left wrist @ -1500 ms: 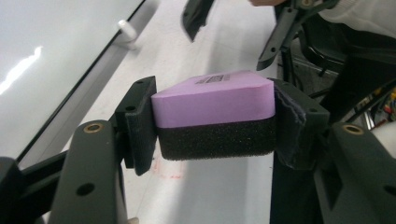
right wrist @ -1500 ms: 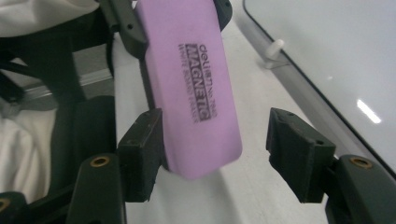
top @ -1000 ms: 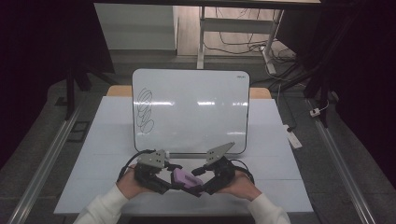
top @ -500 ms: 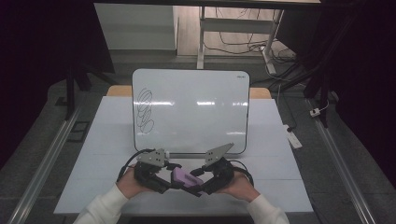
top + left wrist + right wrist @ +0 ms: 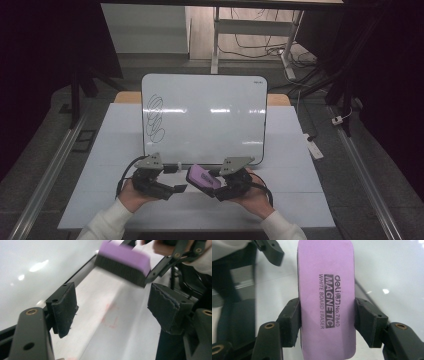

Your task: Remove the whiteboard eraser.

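From above, a person's two hands work at the near edge of a white table (image 5: pixel 310 200), just in front of a whiteboard (image 5: pixel 210 117) that stands propped near the middle, black scribbles (image 5: pixel 155 117) down its left side. The right gripper (image 5: pixel 212 186) holds a purple eraser (image 5: pixel 203 177) by its sides, the eraser reaching out toward the left gripper (image 5: pixel 177 189). That gripper sits just beside the eraser's free end, apart from it, with nothing between its jaws.

Seen along the left gripper (image 5: pixel 112 307), its jaws have just been opening and stand apart with only bare table (image 5: pixel 120 340) between the pads (image 5: pixel 63 307). The eraser (image 5: pixel 125 256) hangs ahead and above them, purple top up and dark felt underside facing the camera, pinched at its far end by the other gripper (image 5: pixel 160 263). The whiteboard (image 5: pixel 32 267) runs along the left, its black frame just beside the left pad. Faint red marks (image 5: pixel 110 317) stain the table.

Seen along the right gripper (image 5: pixel 327 320), both pads (image 5: pixel 292 320) press on the long sides of the eraser (image 5: pixel 327 272), which stands lengthwise between them and juts well ahead. Its label reads "MAGNETIC WHITE BOARD ERASER". A jaw of the left gripper (image 5: pixel 270 251) shows at the upper left, clear of the eraser, and the whiteboard (image 5: pixel 392 270) lies to the right.
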### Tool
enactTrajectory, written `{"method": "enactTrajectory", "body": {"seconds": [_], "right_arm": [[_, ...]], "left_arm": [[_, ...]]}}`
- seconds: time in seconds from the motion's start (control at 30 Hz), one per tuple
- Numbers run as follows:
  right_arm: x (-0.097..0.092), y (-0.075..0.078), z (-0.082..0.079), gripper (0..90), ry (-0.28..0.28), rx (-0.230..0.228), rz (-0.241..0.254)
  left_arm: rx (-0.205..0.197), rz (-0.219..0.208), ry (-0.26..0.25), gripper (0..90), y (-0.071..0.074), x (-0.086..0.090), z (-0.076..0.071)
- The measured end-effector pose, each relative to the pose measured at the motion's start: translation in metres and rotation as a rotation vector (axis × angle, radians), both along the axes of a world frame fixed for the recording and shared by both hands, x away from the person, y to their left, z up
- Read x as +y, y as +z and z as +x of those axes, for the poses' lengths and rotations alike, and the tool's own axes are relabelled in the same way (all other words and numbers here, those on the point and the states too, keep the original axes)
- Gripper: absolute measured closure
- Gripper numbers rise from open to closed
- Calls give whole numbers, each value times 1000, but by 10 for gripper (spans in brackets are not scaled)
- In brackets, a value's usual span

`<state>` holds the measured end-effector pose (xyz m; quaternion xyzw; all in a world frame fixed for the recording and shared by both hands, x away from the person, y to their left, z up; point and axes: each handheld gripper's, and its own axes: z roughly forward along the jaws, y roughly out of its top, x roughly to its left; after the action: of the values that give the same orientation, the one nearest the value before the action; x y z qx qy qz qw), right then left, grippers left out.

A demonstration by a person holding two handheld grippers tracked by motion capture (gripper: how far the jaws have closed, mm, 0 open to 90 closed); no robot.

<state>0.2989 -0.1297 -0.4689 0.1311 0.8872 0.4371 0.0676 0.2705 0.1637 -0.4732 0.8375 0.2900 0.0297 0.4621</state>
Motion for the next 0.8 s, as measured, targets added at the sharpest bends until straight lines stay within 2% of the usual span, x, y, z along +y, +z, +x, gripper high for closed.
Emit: {"method": "enactTrajectory", "body": {"seconds": [0.03, 0.07, 0.1, 0.13, 0.2, 0.27, 0.3, 0.33, 0.4, 0.43, 0.47, 0.53, 0.57, 0.67, 0.8], "right_arm": [[0, 1, -1, 397, -18, -18, -3], [2, 2, -1, 397, -59, -68, -19], [2, 2, -1, 397, -59, -68, -19], [4, 4, -2, 397, -97, -108, -35], [5, 4, -2, 397, -115, -121, -39], [10, 6, -2, 398, -154, -171, -53], [10, 6, -2, 398, -154, -171, -53], [15, 8, 0, 398, -177, -201, -65], [18, 10, 2, 398, -189, -213, -67], [26, 13, 6, 398, -213, -243, -77], [26, 13, 6, 398, -213, -243, -77], [38, 20, 13, 398, -240, -280, -78], [38, 20, 13, 398, -240, -280, -78], [53, 30, 22, 399, -244, -309, -46], [62, 38, 29, 399, -249, -318, -24]], "left_arm": [[2, -1, 14, 251, -1, 5, -1], [7, -8, 31, 254, -3, 9, -2], [9, -10, 48, 254, -4, 14, -3], [16, -16, 80, 257, -7, 23, -6], [20, -13, 95, 257, -9, 27, -7], [23, -7, 126, 255, -12, 35, -10], [26, -8, 140, 255, -14, 39, -11], [35, -13, 154, 255, -16, 42, -12], [44, -10, 173, 255, -19, 50, -15], [48, -8, 184, 253, -21, 53, -16], [53, -9, 193, 253, -23, 57, -17], [59, -12, 214, 253, -27, 64, -20], [61, -14, 224, 253, -28, 68, -21], [66, -30, 259, 253, -31, 80, -23], [75, -43, 298, 247, -35, 90, -23]]}}
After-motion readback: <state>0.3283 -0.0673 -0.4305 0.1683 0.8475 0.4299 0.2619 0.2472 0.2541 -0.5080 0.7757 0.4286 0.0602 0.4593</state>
